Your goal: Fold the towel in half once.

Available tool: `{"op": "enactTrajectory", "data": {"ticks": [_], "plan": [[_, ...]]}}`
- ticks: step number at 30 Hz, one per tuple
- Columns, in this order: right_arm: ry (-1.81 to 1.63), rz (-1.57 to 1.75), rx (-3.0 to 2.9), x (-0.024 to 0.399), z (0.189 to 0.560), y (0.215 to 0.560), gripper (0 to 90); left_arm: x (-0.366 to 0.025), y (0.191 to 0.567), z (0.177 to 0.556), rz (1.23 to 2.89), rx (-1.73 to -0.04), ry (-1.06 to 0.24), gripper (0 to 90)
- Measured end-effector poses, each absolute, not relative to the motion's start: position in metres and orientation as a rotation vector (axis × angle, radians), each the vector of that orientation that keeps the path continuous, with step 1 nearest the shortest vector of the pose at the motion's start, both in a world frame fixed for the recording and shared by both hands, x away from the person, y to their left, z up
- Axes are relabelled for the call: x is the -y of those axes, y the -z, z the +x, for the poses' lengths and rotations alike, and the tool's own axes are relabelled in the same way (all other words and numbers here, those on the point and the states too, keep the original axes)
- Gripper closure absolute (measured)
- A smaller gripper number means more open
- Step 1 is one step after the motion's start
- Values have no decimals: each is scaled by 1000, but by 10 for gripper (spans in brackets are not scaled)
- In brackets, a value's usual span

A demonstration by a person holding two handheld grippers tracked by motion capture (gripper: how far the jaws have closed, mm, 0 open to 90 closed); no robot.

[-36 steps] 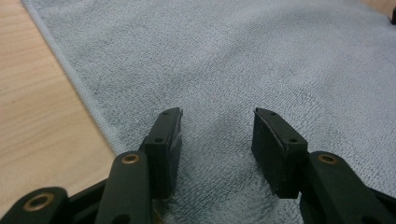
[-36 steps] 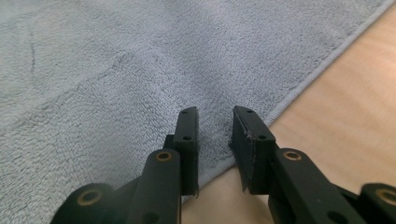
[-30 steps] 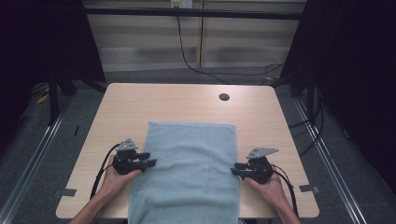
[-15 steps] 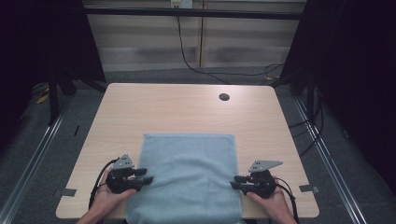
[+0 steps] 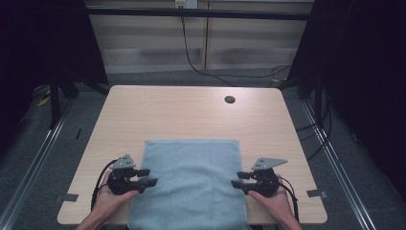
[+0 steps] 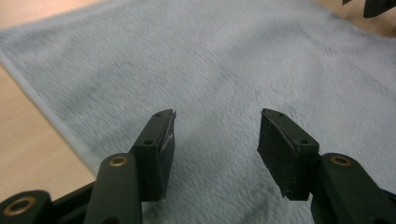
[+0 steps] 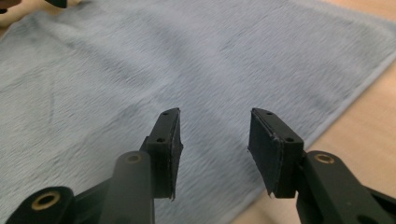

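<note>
A light blue towel [image 5: 191, 184] lies flat on the near half of the wooden table [image 5: 191, 115], and its near end hangs over the front edge. My left gripper [image 5: 146, 177] sits at the towel's left edge and points right. Its jaws stand apart over the pile with nothing between them [image 6: 217, 116]. My right gripper [image 5: 238, 179] sits at the towel's right edge and points left, open the same way [image 7: 215, 114] above the towel [image 7: 140, 60]. Both pairs of jaws have just been opening. The towel [image 6: 233, 60] is flat under the left one.
A dark round hole [image 5: 230, 99] sits in the tabletop at the far right. Grey tape marks [image 5: 69, 197] [image 5: 316, 193] lie on the table's near corners. Dark frame posts stand at both sides and cables run across the floor behind.
The towel has slid toward the near edge, and both hands drew back with it. Both pairs of jaws now stand wider, off the towel's side edges.
</note>
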State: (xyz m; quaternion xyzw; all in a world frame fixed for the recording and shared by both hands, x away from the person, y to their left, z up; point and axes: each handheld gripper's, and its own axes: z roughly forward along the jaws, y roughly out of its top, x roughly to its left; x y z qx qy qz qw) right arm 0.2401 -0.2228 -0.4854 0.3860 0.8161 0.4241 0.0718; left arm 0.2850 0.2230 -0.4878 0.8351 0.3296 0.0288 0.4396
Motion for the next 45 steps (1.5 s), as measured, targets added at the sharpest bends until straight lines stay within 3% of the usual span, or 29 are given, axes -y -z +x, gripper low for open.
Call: {"op": "enactTrajectory", "data": {"ticks": [10,14,16,27,41,45], "plan": [[-1298,1183,-2360,230,280,470,538,-230,470,332,2009,-891,-179,474],[-1268,1199,-2358,228,303,469,519,-228,478,358,2014,-925,-111,484],[-1242,1219,-2365,226,318,475,492,-225,486,364,2050,-934,-139,497],[-1171,1304,-2305,226,383,493,453,-224,505,362,2083,-928,-153,484],[-1130,1267,-2328,228,380,510,455,-222,505,359,2090,-924,-165,443],[-1116,1214,-2329,224,371,510,584,-225,503,360,2080,-939,-133,442]]}}
